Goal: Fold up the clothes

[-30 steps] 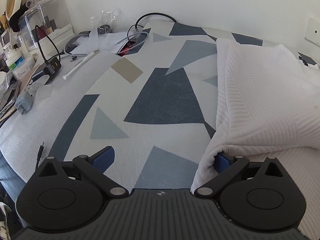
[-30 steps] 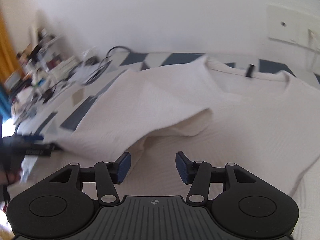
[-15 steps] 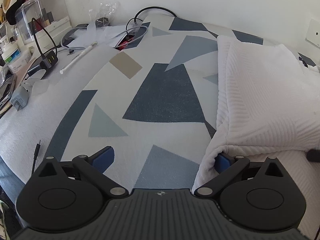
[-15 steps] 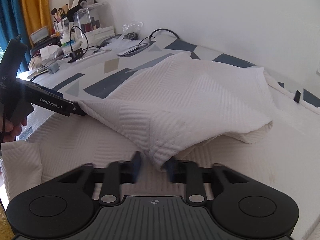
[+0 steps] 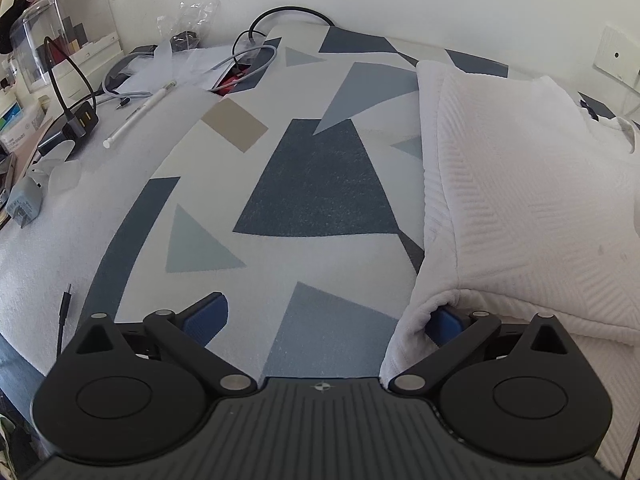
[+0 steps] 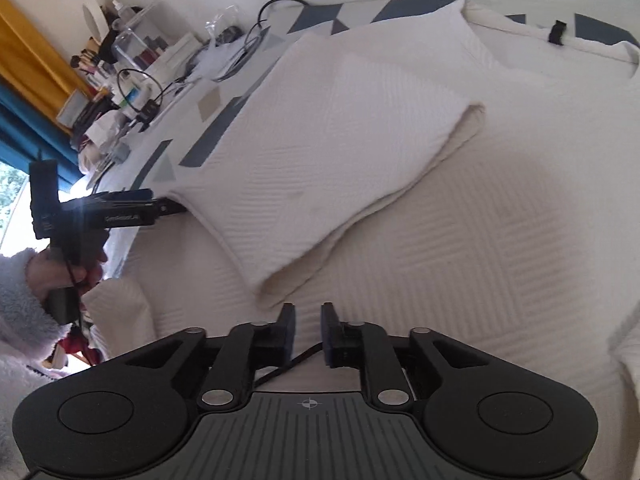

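A white textured sweater point(image 5: 520, 184) lies on a bed cover point(image 5: 312, 184) printed with blue and grey shapes. One side of the sweater point(image 6: 360, 120) is folded over its body. My left gripper point(image 5: 326, 318) stands wide open at the sweater's left edge, and the cloth drapes over its right finger. From the right wrist view the left gripper point(image 6: 172, 210) touches the fold's left corner. My right gripper point(image 6: 309, 320) hovers just short of the fold's near corner. Its jaws are opening, a narrow gap apart, with nothing between them.
A cluttered desk top point(image 5: 24, 216) adjoins the bed on the left, with cables, a black charger point(image 5: 80, 122), a white pen point(image 5: 138, 116) and a clear box point(image 5: 60, 40). A hand in a fleecy sleeve point(image 6: 24, 304) holds the left gripper. Yellow and teal curtains point(image 6: 28, 80) hang behind.
My right gripper was shut on the fold's near corner half a second ago; it has let go and drawn back, and the fold lies flat. The left gripper has stayed put.
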`<action>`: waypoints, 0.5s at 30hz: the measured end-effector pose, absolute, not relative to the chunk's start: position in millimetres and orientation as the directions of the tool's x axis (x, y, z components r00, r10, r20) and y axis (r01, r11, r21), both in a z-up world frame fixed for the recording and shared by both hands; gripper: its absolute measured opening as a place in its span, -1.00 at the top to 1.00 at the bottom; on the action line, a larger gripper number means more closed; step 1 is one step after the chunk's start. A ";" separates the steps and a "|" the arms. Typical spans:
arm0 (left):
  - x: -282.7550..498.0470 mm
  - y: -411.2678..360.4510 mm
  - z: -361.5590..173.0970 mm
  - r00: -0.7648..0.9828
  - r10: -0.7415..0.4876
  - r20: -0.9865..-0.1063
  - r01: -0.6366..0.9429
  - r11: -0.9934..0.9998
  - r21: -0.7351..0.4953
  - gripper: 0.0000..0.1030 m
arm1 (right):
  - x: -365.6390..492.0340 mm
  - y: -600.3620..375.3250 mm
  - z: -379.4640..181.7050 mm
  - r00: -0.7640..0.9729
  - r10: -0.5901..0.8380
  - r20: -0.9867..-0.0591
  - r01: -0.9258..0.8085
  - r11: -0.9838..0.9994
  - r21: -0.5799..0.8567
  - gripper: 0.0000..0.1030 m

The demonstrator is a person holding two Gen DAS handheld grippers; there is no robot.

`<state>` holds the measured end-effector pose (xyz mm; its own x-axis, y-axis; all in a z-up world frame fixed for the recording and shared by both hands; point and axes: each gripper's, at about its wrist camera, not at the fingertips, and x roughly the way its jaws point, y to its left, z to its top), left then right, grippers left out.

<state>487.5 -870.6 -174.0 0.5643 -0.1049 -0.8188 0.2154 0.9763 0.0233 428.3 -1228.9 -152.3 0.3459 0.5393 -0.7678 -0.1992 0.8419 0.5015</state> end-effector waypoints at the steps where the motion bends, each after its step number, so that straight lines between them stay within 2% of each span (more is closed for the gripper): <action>1: 487.3 -870.5 -174.1 0.565 -0.105 -0.819 0.215 0.976 0.022 -0.99 | 430.2 -1236.3 -148.7 0.383 0.531 -0.756 -0.177 0.845 0.504 0.36; 2: 487.1 -870.3 -174.1 0.565 -0.106 -0.818 0.214 0.976 0.022 -0.99 | 432.7 -1243.6 -145.1 0.421 0.520 -0.743 -0.154 0.848 0.506 0.23; 3: 486.9 -870.1 -174.2 0.565 -0.106 -0.818 0.214 0.977 0.021 -0.99 | 437.5 -1250.5 -142.1 0.464 0.499 -0.732 -0.124 0.855 0.505 0.01; 5: 486.5 -869.8 -174.3 0.565 -0.107 -0.818 0.213 0.977 0.019 -0.99 | 450.2 -1263.6 -139.8 0.543 0.428 -0.723 -0.050 0.875 0.481 -0.19; 11: 484.2 -870.4 -173.9 0.573 -0.100 -0.814 0.200 0.980 0.021 -0.99 | 506.5 -1298.0 -166.2 0.622 0.282 -0.731 0.180 0.857 0.483 -0.17; 14: 477.8 -879.8 -171.3 0.613 -0.053 -0.789 0.205 0.974 0.094 -0.99 | 520.8 -1282.6 -177.6 0.612 0.267 -0.744 0.142 0.889 0.436 0.05; 15: 473.4 -886.1 -170.1 0.641 -0.034 -0.767 0.223 0.964 0.143 -0.99 | 524.2 -1270.3 -176.9 0.595 0.257 -0.762 0.097 0.918 0.385 0.49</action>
<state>473.4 -886.1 -170.1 0.6406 -0.0345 -0.7671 0.2230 0.9643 0.1429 524.2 -1270.3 -176.9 0.5949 0.2566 -0.7618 0.0967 0.9179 0.3848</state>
